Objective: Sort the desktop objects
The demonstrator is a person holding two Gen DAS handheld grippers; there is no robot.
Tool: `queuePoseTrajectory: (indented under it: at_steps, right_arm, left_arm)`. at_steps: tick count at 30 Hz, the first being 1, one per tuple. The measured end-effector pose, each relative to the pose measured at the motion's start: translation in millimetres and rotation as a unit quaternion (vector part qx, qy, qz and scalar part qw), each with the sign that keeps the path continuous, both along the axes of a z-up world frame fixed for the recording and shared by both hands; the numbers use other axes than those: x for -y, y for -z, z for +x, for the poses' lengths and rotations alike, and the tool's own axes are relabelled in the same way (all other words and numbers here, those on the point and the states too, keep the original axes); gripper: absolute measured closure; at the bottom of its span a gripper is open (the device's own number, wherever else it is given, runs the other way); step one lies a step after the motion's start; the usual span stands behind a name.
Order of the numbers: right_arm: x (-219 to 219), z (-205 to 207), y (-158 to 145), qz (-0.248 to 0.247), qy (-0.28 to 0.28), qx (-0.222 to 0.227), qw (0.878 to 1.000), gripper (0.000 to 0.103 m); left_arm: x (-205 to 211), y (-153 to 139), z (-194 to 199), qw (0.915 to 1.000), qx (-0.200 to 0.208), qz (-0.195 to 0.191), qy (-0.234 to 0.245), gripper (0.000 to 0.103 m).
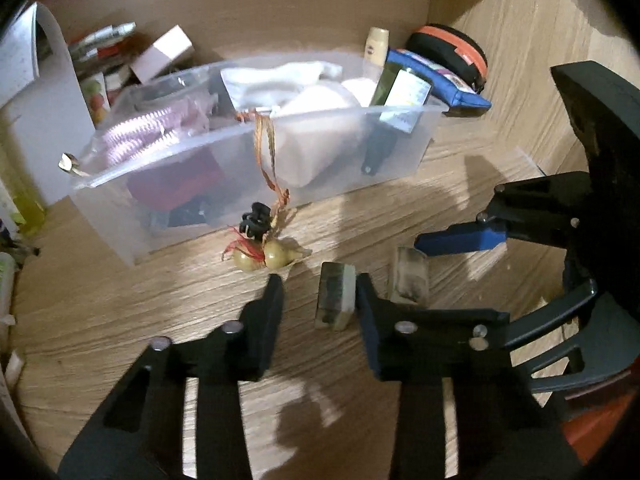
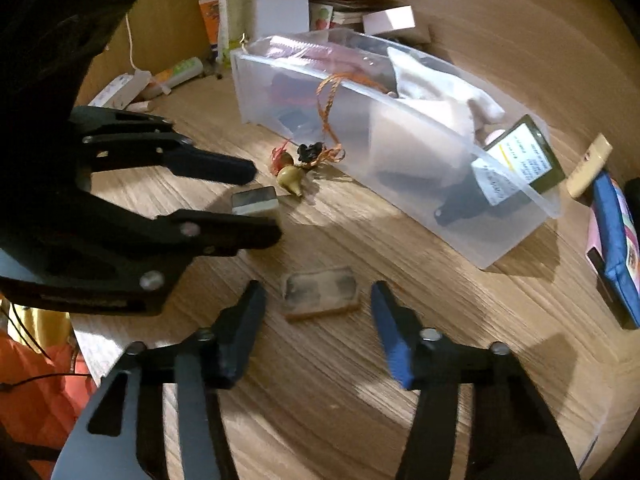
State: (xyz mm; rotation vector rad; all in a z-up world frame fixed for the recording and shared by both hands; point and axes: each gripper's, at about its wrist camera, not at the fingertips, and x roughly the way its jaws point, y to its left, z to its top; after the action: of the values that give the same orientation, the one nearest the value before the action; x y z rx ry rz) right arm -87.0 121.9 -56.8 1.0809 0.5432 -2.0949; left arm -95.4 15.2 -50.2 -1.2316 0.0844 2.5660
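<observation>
I had the clear plastic bin (image 2: 400, 168) lying across the far side of the wooden desk (image 2: 328, 392), already holding several things, with a gourd charm (image 1: 266, 258) on its cord trailing out over the near wall. Two worn erasers lay on the bare wood nearer me. My right gripper (image 2: 318, 320) was released, jaws wide, and the flat eraser (image 2: 320, 292) lay just ahead between its tips, long axis crosswise to the fingers. My left gripper (image 1: 320, 300) was also spread, the upright eraser (image 1: 336, 300) close against its right finger; I judged each claw nearest its own eraser
</observation>
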Motion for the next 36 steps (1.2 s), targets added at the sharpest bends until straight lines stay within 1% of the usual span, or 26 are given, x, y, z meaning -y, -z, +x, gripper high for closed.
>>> queuePoseTrajectory:
  at_steps: [2,4,5,10,13,16,22,26,31,36]
  right_arm:
    - [1,-1,2,0.0,-0.001,0.002,1.0,0.061]
    - [0,-2,2,-0.003,0.0,0.006,1.0,0.064]
    - [-1,-3,2,-0.005,0.001,0.006,1.0,0.064]
    - [-4,-4,-1,-0.021,0.006,0.007,1.0,0.065]
    - [-6,-5,-9,-0.033,0.007,0.001,0.999,0.065]
    - [-8,-6,-20,-0.042,0.012,-0.011,0.999,0.065]
    - [-14,-17,-38,-0.051,0.024,-0.032,0.998,0.065]
    - [-19,-28,-48,-0.066,0.032,-0.036,0.997,0.065]
    - [-27,-37,-64,-0.088,0.042,-0.049,0.994,0.064]
    - [-25,-51,-74,-0.094,0.047,-0.067,0.992,0.064]
  left_arm:
    - [3,2,-3,0.9999,0.008,0.012,-0.002,0.076]
    - [5,2,-4,0.9997,0.012,0.02,-0.003,0.083]
    - [6,2,-4,0.9997,0.012,0.023,-0.005,0.088]
    - [13,-3,-1,0.9994,0.004,0.03,-0.017,0.088]
    - [19,-10,4,0.9991,-0.008,0.036,-0.023,0.088]
    - [25,-22,6,0.9985,-0.022,0.043,-0.025,0.088]
    - [34,-51,1,0.9967,-0.059,0.043,-0.035,0.088]
    - [35,-67,-4,0.9949,-0.084,0.039,-0.04,0.088]
    - [35,-76,-19,0.9941,-0.091,0.041,-0.041,0.088]
    - [33,-72,-35,0.9947,-0.084,0.043,-0.04,0.088]
